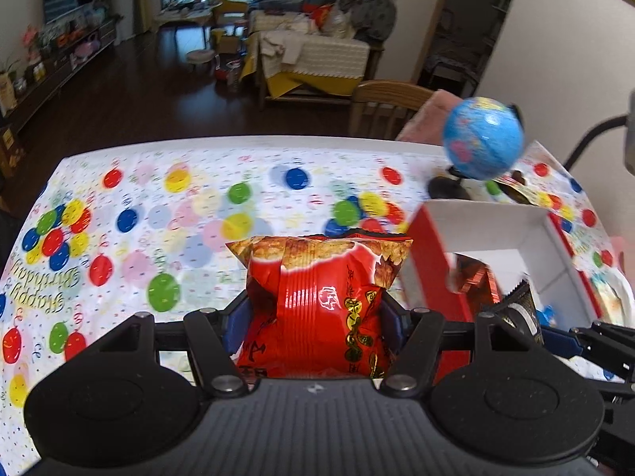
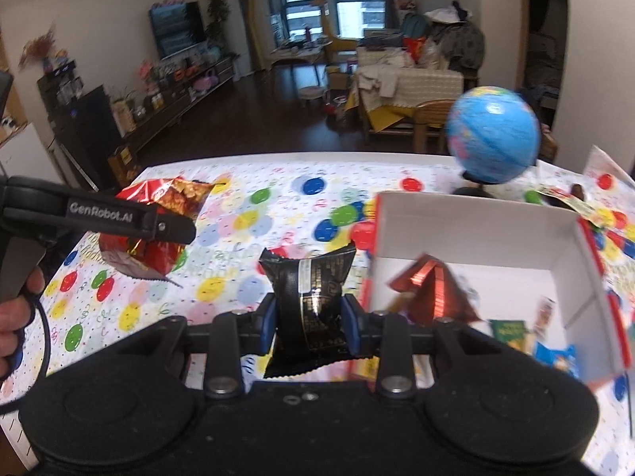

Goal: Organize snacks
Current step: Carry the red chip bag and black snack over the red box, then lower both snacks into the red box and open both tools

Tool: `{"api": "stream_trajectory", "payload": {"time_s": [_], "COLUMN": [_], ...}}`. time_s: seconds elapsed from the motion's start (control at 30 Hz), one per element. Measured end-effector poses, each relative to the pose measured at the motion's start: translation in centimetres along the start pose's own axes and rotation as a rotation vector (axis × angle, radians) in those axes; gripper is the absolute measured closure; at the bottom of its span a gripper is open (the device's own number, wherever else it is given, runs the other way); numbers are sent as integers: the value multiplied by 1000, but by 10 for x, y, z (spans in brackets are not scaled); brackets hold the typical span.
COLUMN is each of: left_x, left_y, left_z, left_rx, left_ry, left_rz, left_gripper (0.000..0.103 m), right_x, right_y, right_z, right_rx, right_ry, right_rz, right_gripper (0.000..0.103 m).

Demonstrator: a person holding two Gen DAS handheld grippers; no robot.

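My left gripper (image 1: 315,313) is shut on a red snack bag (image 1: 317,297) and holds it above the table, just left of a red box with a white inside (image 1: 496,234). My right gripper (image 2: 309,317) is shut on a black snack packet (image 2: 311,297), also left of the box (image 2: 476,230). In the right wrist view the left gripper (image 2: 158,226) with its red bag (image 2: 158,198) shows at the left. A red foil packet (image 2: 432,289) and other small snacks (image 2: 555,353) lie in the box.
A balloon-print birthday tablecloth (image 1: 178,206) covers the table. A blue globe (image 1: 482,137) on a black stand is behind the box. A wooden chair (image 1: 389,103) stands at the table's far edge. A person's hand (image 2: 16,309) holds the left gripper's handle.
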State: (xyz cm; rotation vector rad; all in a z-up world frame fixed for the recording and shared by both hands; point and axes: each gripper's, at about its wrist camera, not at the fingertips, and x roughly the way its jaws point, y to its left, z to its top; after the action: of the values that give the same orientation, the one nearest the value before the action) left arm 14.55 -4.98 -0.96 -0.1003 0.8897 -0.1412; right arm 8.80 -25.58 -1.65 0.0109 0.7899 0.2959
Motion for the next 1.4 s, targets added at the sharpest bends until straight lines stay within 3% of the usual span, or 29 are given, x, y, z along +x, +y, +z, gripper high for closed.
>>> {"api": "stream_trajectory", "payload": {"time_s": [0.4, 0.67, 0.97, 1.4], "left_x": [-1, 16, 47, 89], "left_y": [-88, -127, -163, -222], "left_z": [-11, -14, -13, -18], "left_rx": [131, 201, 272, 434], "left_ry": [-7, 10, 48, 79], "left_rz": [-57, -76, -92, -121], "left_gripper": [38, 38, 38, 38], "right_x": [-41, -48, -41, 0], "right_y": [-64, -106, -142, -179], "right_z": [-21, -23, -22, -25], "right_rx": [97, 135, 160, 199], "right_ry": [-47, -58, -39, 52], "right_rz": [-96, -185, -235, -253], "right_gripper": [71, 70, 70, 70]}}
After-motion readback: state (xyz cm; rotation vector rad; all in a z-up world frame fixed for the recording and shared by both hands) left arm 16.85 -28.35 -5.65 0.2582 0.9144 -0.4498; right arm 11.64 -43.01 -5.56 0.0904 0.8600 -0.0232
